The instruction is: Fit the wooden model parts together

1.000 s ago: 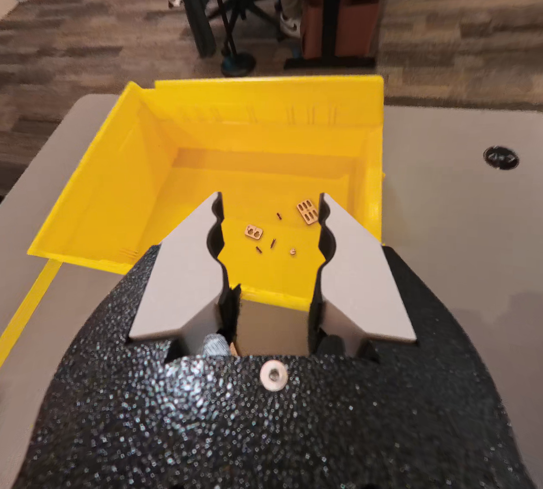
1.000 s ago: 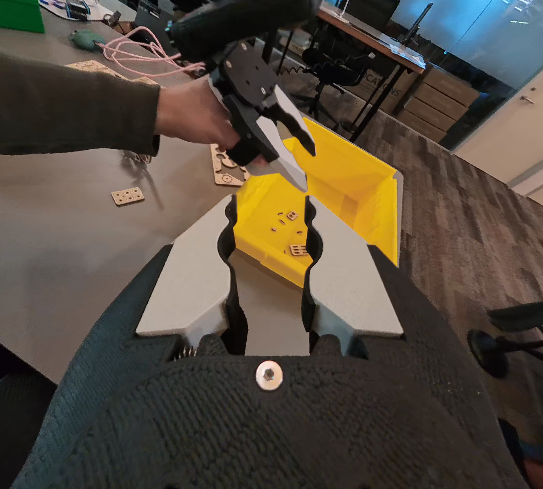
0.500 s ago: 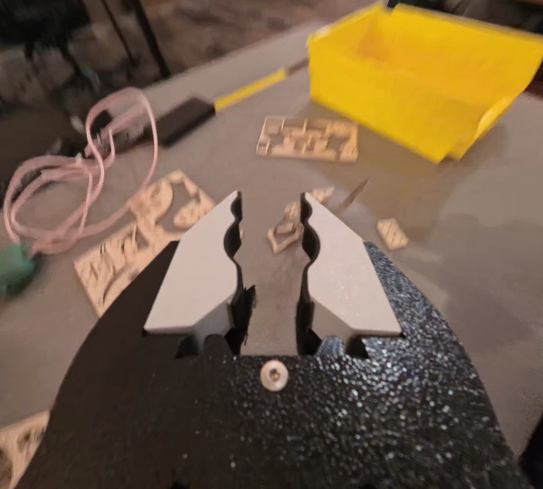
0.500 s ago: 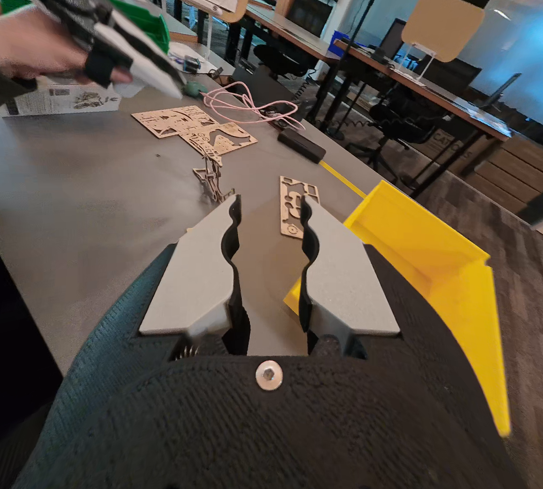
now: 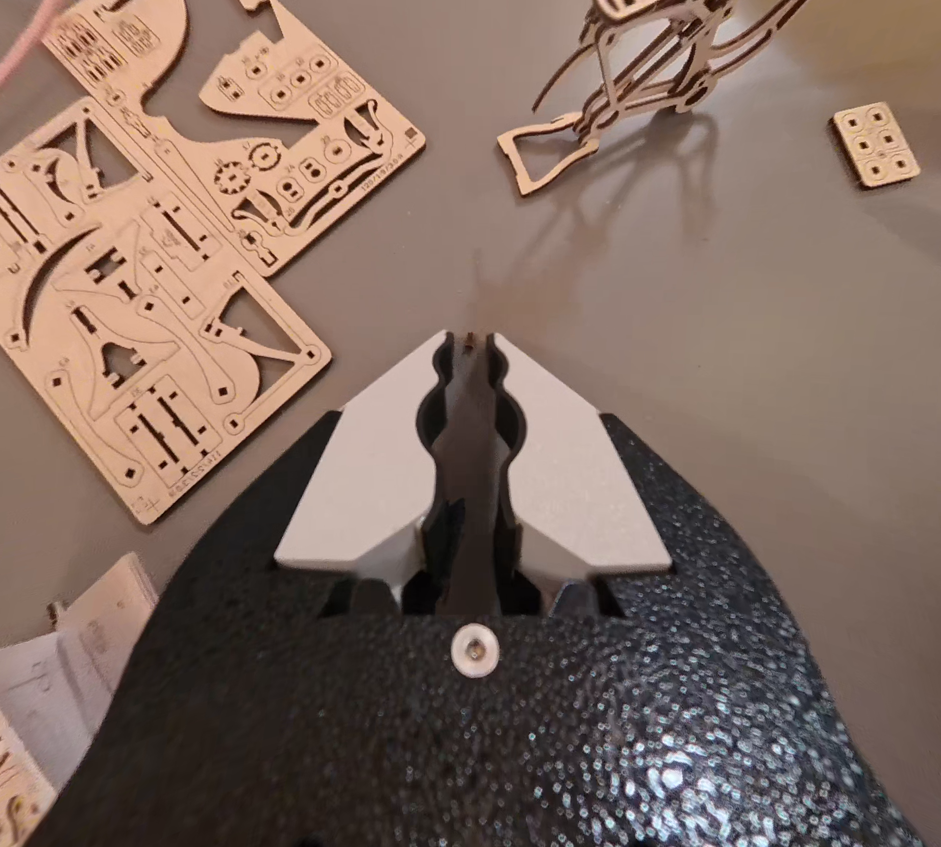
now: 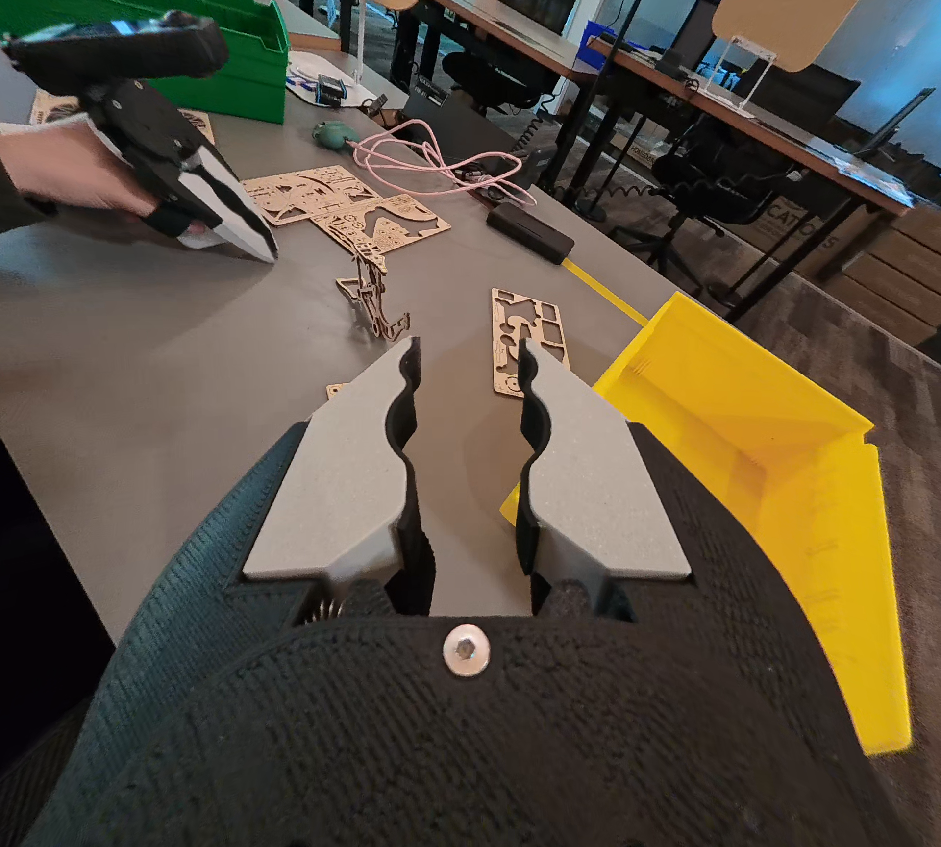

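- Left gripper first: its pale grey wedge fingers are drawn almost together over the grey table, with a tiny dark peg sitting right at the tips; whether the tips actually clamp it cannot be told.
- From the right wrist view, that same gripper points down at the tabletop, tips close to the surface, a bare hand wrapped round its black grip.
- Right gripper hangs spread wide, nothing between its scalloped, black-lined fingers.
- Just off its right finger sits the yellow bin, smooth moulded plastic at the table's edge.
- Beyond the left tips stands the half-built wooden model: thin laser-cut ply, pale tan with dark scorched edges, a spindly open frame of curved struts, a slotted oval plate on top and a bow-tie-shaped foot resting on the table.
- Just beside it to the right lies a small rectangular plate with six square holes, flat and apart from the model.
- To the left, two flat part sheets overlap at their corners, several shapes already punched out.
- Another narrow part sheet lies between model and bin.
- Farther back: a looped pink cord and a ribbed green bin.
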{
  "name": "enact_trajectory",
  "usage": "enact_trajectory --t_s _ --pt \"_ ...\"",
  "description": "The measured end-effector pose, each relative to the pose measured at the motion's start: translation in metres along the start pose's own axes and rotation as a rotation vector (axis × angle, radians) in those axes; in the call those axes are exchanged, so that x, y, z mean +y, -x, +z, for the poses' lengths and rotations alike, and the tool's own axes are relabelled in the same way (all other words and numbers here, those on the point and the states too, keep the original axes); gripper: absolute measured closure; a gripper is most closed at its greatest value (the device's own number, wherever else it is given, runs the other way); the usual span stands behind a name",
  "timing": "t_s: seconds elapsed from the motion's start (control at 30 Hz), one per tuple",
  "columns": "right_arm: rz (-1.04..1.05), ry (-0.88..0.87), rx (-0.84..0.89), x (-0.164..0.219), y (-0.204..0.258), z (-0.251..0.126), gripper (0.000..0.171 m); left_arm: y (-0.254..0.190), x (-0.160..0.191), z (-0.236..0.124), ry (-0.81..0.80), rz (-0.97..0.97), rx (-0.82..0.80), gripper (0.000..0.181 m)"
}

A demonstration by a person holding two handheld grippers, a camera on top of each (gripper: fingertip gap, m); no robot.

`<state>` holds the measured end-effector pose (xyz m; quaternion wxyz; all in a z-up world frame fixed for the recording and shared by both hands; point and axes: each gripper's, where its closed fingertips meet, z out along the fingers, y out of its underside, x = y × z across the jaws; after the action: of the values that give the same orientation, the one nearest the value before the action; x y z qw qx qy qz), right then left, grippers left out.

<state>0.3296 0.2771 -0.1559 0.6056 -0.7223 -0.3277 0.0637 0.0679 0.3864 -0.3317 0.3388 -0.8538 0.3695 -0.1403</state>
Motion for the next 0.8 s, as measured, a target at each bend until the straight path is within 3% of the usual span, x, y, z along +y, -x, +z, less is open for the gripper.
enact_trajectory --t_s 0.13,0.27,0.4,0.5,0.6,0.7,0.8 --pt "0.008 0.005 0.003 0.003 -0.003 0.0 0.135 0.0 -0.001 0.002 -0.012 -0.012 0.008 0.167" --pt "0.013 0.008 -0.003 0.005 -0.003 0.001 0.135 -0.001 -0.003 0.004 -0.018 -0.023 0.023 0.181" --pt "0.012 0.013 0.004 0.008 -0.005 -0.001 0.135 -0.004 -0.004 -0.001 -0.009 -0.06 0.059 0.181" --pt "0.016 0.001 0.021 0.006 -0.01 -0.007 0.136 -0.021 -0.062 -0.037 -0.269 -0.156 0.197 0.181" --pt "0.02 -0.021 0.041 0.001 -0.015 -0.014 0.137 -0.046 -0.132 -0.072 -0.403 -0.03 0.254 0.181" --pt "0.018 -0.029 0.048 -0.001 -0.016 -0.02 0.137 -0.086 -0.184 -0.082 -0.361 0.178 0.291 0.181" --pt "-0.018 -0.006 0.032 0.003 -0.01 -0.022 0.135 -0.096 -0.192 -0.077 -0.266 0.324 0.213 0.181"
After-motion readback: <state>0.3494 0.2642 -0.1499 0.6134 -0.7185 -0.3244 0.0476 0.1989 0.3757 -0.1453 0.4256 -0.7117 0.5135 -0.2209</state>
